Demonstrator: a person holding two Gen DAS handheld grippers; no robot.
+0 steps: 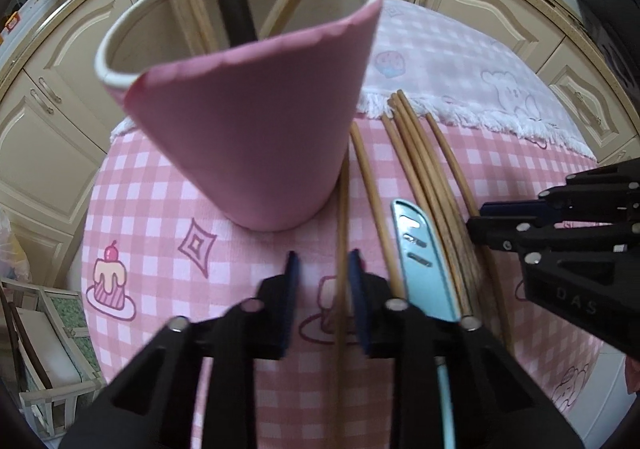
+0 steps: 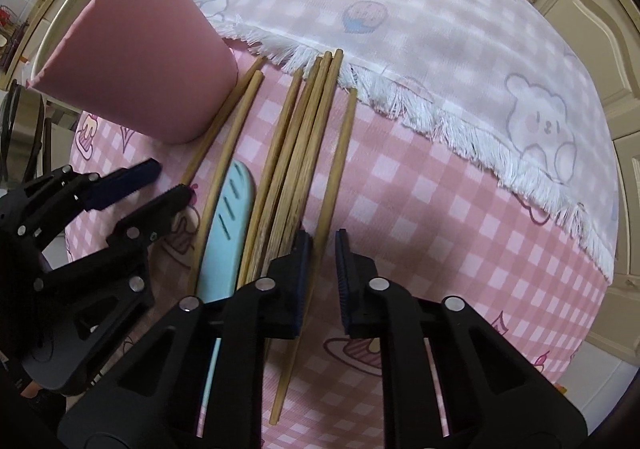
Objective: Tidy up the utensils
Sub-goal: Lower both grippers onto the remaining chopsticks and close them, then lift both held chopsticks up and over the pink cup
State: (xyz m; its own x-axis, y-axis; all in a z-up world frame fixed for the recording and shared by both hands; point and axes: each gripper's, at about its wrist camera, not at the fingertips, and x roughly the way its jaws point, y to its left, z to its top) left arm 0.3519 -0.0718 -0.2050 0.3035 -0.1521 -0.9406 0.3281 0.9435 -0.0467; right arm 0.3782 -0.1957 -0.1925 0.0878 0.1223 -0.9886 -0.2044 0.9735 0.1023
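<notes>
A pink checked tablecloth [image 1: 140, 209] fills both views. A pink holder [image 1: 248, 129] stands at the upper left and already holds several sticks and a dark handle. Right of its base lies a bundle of loose chopsticks [image 2: 304, 137] with a pale blue slotted utensil [image 2: 228, 217] beside them.

The step in hand is picking up chopsticks. The left gripper [image 1: 324, 273] is at bottom centre. Its jaws are parted around the left chopstick [image 1: 342, 209], with a gap at one pad. The right gripper [image 2: 322, 253] appears pinched on the outermost chopstick [image 2: 340, 153].

Next, the left needs to finish clamping. Each stick then needs lifting, tipping upright and lowering into the holder.
</notes>
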